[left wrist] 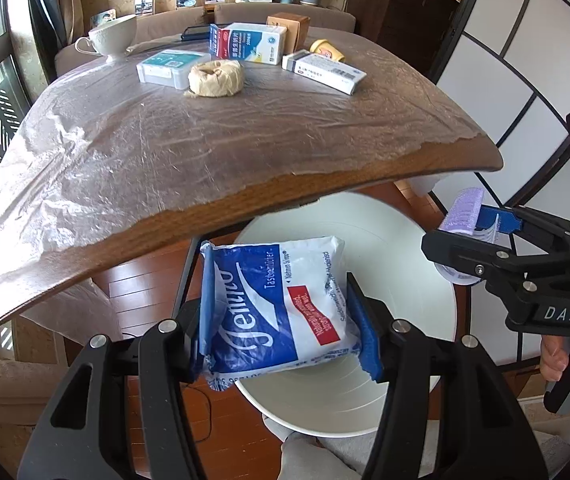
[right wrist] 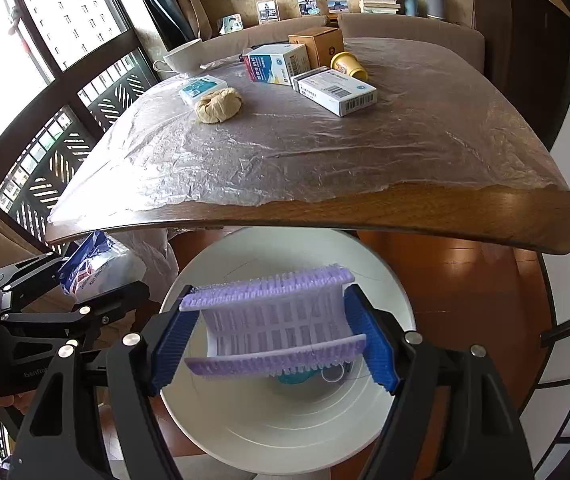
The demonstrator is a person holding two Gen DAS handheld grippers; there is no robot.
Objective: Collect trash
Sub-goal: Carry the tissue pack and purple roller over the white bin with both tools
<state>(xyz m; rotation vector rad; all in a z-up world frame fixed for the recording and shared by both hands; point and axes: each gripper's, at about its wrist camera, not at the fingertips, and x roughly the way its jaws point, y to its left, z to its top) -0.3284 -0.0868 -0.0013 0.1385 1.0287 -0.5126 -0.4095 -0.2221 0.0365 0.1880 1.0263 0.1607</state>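
Tissues (left wrist: 281, 304), a blue-and-white pack, sit clamped between the blue pads of the left gripper (left wrist: 285, 320), held over the near rim of the white bin (left wrist: 417, 280) that stands on the floor below the table (left wrist: 205, 208) edge. Off to that gripper's right, the right gripper (right wrist: 273, 332) is closed on a purple hair roller (right wrist: 273, 320), pads pressing its two ends, directly above the bin's mouth. Beneath the roller, at the bin's bottom, something teal lies partly hidden. Beyond both grippers, across the plastic-covered table, lie a tan paper wad (left wrist: 215, 78), three medicine boxes (left wrist: 325, 70), a yellow cup (left wrist: 327, 50) on its side and a teacup (left wrist: 113, 36).
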